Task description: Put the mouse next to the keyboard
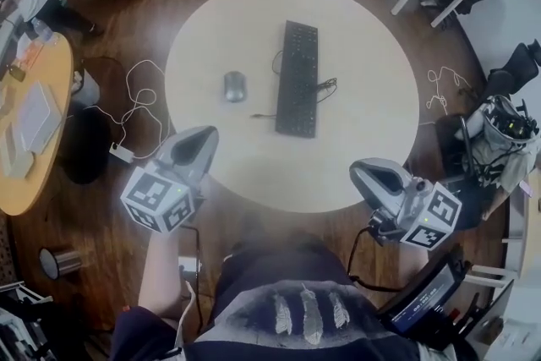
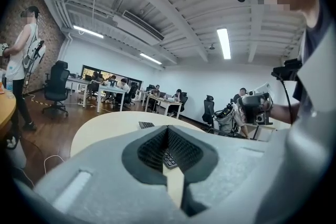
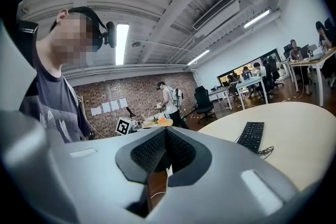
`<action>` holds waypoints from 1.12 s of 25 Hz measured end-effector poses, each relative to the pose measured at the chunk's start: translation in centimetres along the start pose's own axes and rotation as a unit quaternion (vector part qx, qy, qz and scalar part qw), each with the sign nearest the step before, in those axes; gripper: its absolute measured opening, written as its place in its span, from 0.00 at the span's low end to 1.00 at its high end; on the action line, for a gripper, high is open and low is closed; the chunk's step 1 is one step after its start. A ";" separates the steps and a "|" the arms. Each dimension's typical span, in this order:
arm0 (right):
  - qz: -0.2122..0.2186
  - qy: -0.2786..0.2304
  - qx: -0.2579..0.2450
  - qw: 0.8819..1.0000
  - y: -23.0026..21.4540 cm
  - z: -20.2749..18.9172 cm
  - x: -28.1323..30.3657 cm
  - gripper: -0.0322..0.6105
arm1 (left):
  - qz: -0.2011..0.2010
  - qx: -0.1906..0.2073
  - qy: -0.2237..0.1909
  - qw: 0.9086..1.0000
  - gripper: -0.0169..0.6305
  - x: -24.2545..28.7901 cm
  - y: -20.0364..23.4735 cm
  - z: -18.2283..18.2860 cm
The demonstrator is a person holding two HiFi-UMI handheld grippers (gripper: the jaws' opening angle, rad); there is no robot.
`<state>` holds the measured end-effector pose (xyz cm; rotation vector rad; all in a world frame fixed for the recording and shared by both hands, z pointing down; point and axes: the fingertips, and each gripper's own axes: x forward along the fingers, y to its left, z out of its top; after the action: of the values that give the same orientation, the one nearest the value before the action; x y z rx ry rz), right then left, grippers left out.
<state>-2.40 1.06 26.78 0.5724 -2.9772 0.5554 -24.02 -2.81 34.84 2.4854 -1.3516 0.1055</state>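
Note:
A grey mouse [image 1: 234, 86] lies on the round white table [image 1: 372, 131], left of a black keyboard [image 1: 297, 78] with a gap between them. The keyboard [image 3: 251, 136] also shows in the right gripper view, and a corner of the keyboard [image 2: 146, 125] in the left gripper view. My left gripper [image 1: 199, 139] hovers at the table's near left edge, shut and empty. At the near right edge my right gripper [image 1: 369, 172] is also shut with nothing in it. Both are well short of the mouse.
A black cable [image 1: 327, 86] curls beside the keyboard. White cables [image 1: 135, 101] lie on the wooden floor left of the table. An orange-edged table [image 1: 51, 131] stands at far left. Office chairs [image 1: 511, 68] and a bag [image 1: 507, 127] sit to the right.

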 end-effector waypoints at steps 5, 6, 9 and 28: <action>-0.005 0.018 -0.005 1.000 -0.4 -0.1 1.3 0.05 | 0.025 -0.026 0.014 0.999 0.03 0.0 1.7 -1.8; -0.004 0.020 -0.005 1.000 -0.6 -0.1 1.5 0.05 | 0.031 -0.032 0.018 0.999 0.03 0.1 2.0 -2.1; -0.002 0.024 0.001 1.000 -1.3 -0.3 1.9 0.05 | 0.047 -0.042 0.031 0.998 0.03 0.4 2.6 -2.8; 0.051 -0.009 0.096 0.994 -12.3 -1.2 -0.7 0.05 | 0.107 -0.001 0.152 0.982 0.03 10.5 2.4 -3.0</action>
<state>2.82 -8.92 31.97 0.4403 -3.0026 0.8552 -19.95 -11.55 40.48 2.1998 -1.4734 0.5095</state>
